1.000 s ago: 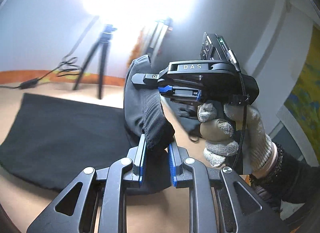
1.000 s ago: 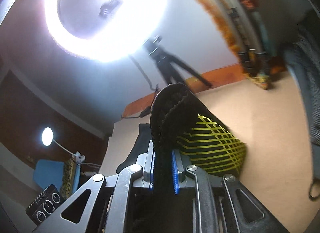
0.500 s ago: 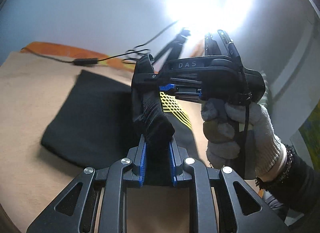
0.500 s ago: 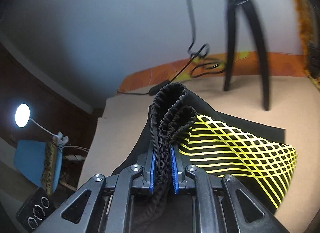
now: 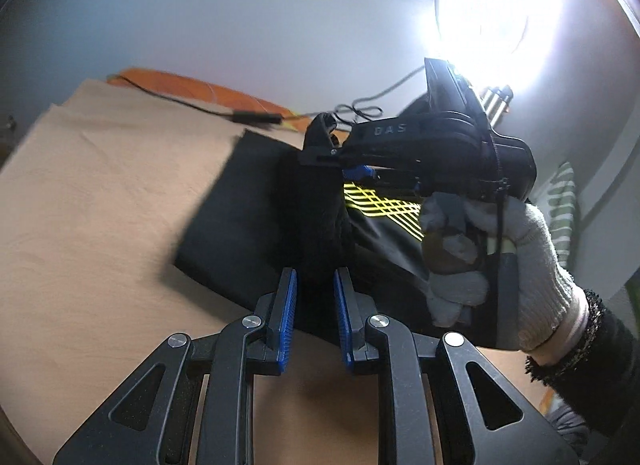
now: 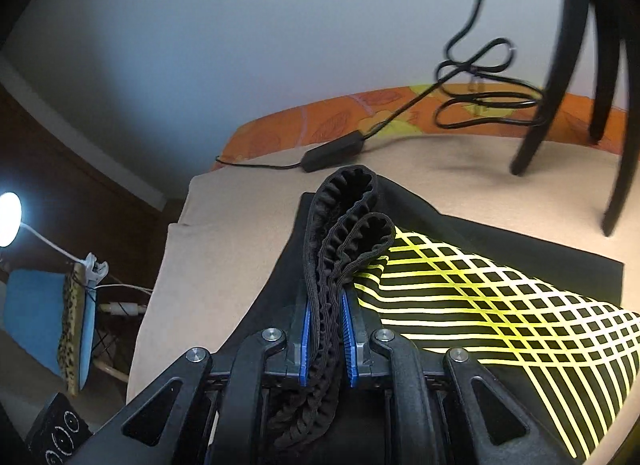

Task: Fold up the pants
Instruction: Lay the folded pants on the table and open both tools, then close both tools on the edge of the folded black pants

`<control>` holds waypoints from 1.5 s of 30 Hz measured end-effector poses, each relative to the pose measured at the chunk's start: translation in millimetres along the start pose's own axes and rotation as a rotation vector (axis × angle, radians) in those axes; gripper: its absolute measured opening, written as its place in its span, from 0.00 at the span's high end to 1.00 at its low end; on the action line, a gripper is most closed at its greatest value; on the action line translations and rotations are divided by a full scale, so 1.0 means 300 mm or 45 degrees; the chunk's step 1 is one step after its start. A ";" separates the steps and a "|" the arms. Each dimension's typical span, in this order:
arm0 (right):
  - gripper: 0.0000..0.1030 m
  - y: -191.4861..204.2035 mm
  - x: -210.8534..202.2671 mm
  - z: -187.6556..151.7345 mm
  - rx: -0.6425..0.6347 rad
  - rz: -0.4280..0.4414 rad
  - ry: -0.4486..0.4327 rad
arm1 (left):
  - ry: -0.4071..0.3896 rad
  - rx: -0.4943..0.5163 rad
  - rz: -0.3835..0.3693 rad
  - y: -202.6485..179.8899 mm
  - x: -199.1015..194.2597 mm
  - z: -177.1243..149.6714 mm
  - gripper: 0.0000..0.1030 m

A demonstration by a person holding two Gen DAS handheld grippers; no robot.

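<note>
Black pants (image 5: pixel 240 217) with a yellow grid print (image 6: pixel 492 305) lie partly on a tan table. My left gripper (image 5: pixel 314 297) is shut on a bunched black fold of the pants (image 5: pixel 316 233) and holds it above the table. My right gripper (image 6: pixel 326 329) is shut on the ribbed elastic waistband (image 6: pixel 344 221), which loops up out of the jaws. In the left wrist view the right gripper (image 5: pixel 420 153) is just ahead, held by a gloved hand (image 5: pixel 500 257), over the pants.
The tan table (image 5: pixel 100 205) ends at left and far edges. A black power cable and adapter (image 6: pixel 332 153) lie on an orange cloth (image 6: pixel 320 125) at the back. Tripod legs (image 6: pixel 552 65) stand at the back right. A bright ring light (image 5: pixel 492 5) glares above.
Both grippers have swung forward and down over the pants lying on the table, carrying the held edge with them. The yellow print now shows spread out. Both stay shut.
</note>
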State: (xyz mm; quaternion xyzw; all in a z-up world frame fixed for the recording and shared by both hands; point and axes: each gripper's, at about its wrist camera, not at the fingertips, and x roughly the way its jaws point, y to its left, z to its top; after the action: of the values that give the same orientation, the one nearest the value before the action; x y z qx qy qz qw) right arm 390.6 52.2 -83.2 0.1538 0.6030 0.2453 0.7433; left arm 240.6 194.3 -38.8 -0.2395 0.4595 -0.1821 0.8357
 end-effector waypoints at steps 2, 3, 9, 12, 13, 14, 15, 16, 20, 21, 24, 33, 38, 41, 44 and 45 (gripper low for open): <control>0.70 0.004 -0.006 0.002 0.006 0.108 0.023 | -0.025 0.039 0.038 -0.021 -0.035 -0.004 0.83; 0.59 -0.002 -0.023 0.002 0.017 0.174 0.020 | -0.032 0.058 0.051 -0.030 -0.038 -0.002 0.83; 0.58 -0.031 -0.197 0.002 -0.082 0.268 -0.106 | -0.041 0.286 0.157 -0.162 -0.045 0.005 0.61; 0.58 -0.079 -0.280 -0.016 -0.141 0.167 -0.135 | 0.031 0.326 0.222 -0.172 0.020 0.018 0.51; 0.58 -0.100 -0.308 -0.027 -0.164 0.112 -0.145 | 0.060 0.335 0.248 -0.168 0.040 0.016 0.51; 0.56 -0.125 -0.330 -0.039 -0.185 0.051 -0.151 | 0.083 0.332 0.284 -0.146 0.064 0.018 0.51; 0.49 -0.162 -0.357 -0.056 -0.201 -0.026 -0.156 | 0.111 0.331 0.313 -0.135 0.091 0.018 0.51; 0.43 -0.190 -0.370 -0.065 -0.202 -0.078 -0.157 | 0.139 0.309 0.335 -0.119 0.115 0.014 0.51; 0.41 -0.356 -0.397 -0.098 -0.124 -0.235 -0.120 | 0.133 0.264 0.342 -0.077 0.153 0.015 0.71; 0.41 -0.401 -0.398 -0.101 -0.083 -0.232 -0.108 | 0.129 0.275 0.351 -0.076 0.146 0.013 0.72; 0.40 -0.504 -0.389 -0.101 0.028 -0.196 -0.084 | 0.123 0.263 0.365 -0.064 0.147 0.022 0.84; 0.40 -0.536 -0.316 -0.084 0.092 -0.047 -0.062 | 0.116 0.312 0.434 -0.062 0.143 0.021 0.87; 0.83 -0.446 -0.260 -0.058 -0.042 -0.136 -0.070 | 0.089 0.301 0.454 -0.082 0.093 0.038 0.71; 0.91 -0.445 -0.256 -0.038 -0.033 -0.157 -0.108 | 0.052 0.271 0.472 -0.079 0.047 0.059 0.48; 0.92 -0.469 -0.286 -0.034 -0.013 -0.153 -0.133 | 0.020 0.138 0.449 -0.035 0.014 0.090 0.36; 0.92 -0.473 -0.290 -0.037 -0.013 -0.145 -0.130 | 0.023 0.075 0.430 -0.011 0.010 0.098 0.35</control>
State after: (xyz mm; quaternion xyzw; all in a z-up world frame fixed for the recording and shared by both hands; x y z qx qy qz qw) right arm 391.9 -114.7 -88.7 0.1280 0.5707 0.1974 0.7867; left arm 267.1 196.7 -25.3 -0.1327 0.4952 -0.0547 0.8569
